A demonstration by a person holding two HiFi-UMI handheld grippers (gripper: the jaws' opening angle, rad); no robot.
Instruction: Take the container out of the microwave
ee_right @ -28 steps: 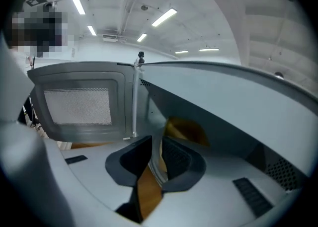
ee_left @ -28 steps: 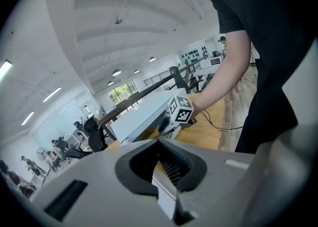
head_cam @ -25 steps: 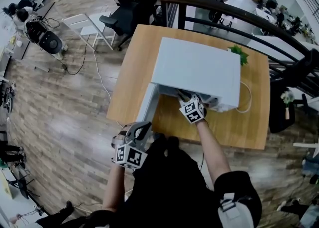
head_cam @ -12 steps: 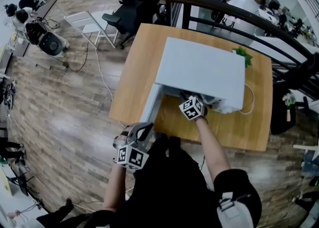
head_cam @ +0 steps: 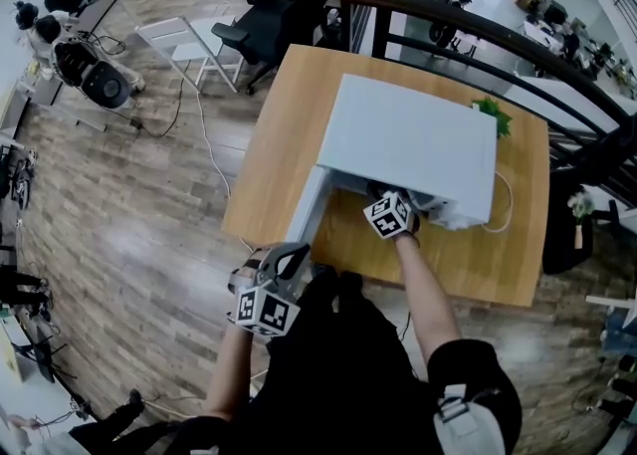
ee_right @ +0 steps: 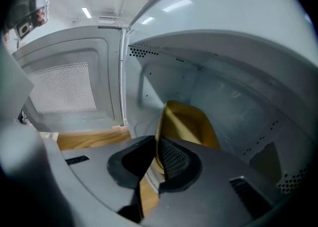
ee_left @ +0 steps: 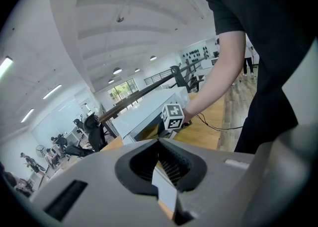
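The white microwave (head_cam: 408, 139) stands on a wooden table (head_cam: 284, 134) with its door (head_cam: 304, 209) swung open to the left. My right gripper (head_cam: 390, 216) reaches into the oven's mouth. In the right gripper view a yellow-brown container (ee_right: 191, 121) sits inside the cavity, and the right gripper (ee_right: 156, 164) is shut on its near rim. My left gripper (head_cam: 267, 299) hangs low off the table's front edge, close to the person's body. Its jaws are together with nothing between them (ee_left: 161, 171). From there the microwave (ee_left: 144, 114) shows across the table.
The open door (ee_right: 64, 87) stands at the left of the cavity, with a strip of table (ee_right: 89, 139) below it. A green plant (head_cam: 495, 114) sits behind the microwave. Office chairs (head_cam: 269, 5) and a railing (head_cam: 468, 30) lie beyond the table. A cable (head_cam: 204, 154) runs over the floor.
The head view has shifted slightly. My right gripper stays at the microwave's mouth and the left one has hardly moved.
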